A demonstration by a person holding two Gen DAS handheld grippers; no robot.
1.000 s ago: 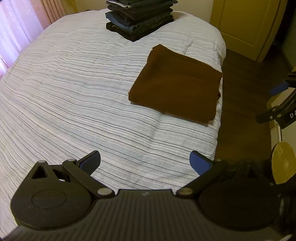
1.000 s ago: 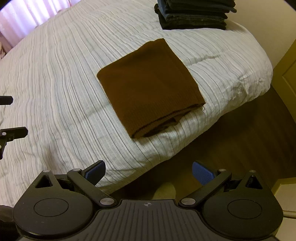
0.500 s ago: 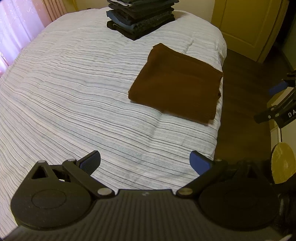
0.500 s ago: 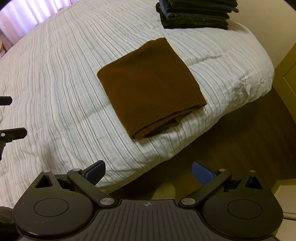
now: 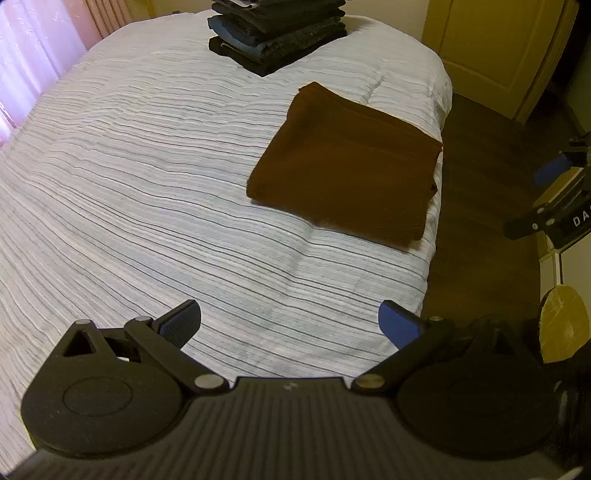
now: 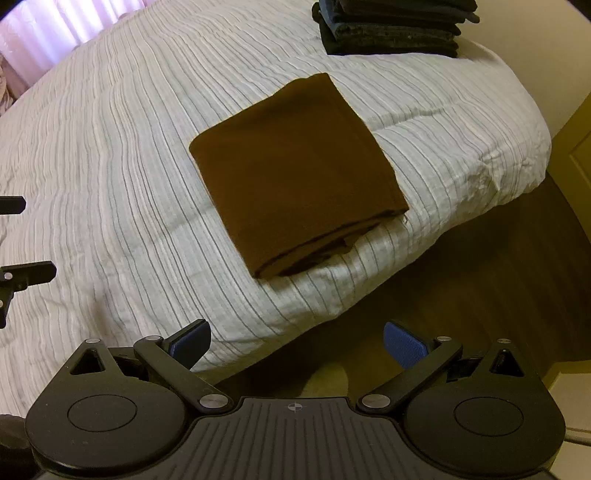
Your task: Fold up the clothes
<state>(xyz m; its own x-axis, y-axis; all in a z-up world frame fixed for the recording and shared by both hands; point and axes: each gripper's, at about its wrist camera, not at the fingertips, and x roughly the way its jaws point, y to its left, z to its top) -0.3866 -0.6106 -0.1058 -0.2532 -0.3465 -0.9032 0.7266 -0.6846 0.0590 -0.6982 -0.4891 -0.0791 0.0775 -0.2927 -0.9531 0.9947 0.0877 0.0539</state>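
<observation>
Brown folded garment [image 5: 347,166] unmoved on bed [image 5: 147,192], left tool [image 5: 290,325] and right tool [image 6: 297,343] still apart, empty

A home bedroom: striped bed [image 5: 155,192], pink curtains [image 5: 33,55], wooden floor [image 6: 498,277], yellow door [image 5: 491,40].

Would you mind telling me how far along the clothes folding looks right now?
Done: the brown garment lies folded into a neat rectangle near the bed edge, and a stack of dark folded clothes sits at the far end. In hand: nothing; the left claw and right claw are both open and empty. Left: probably moving the brown piece onto the stack; no unfolded clothes are visible.
</observation>
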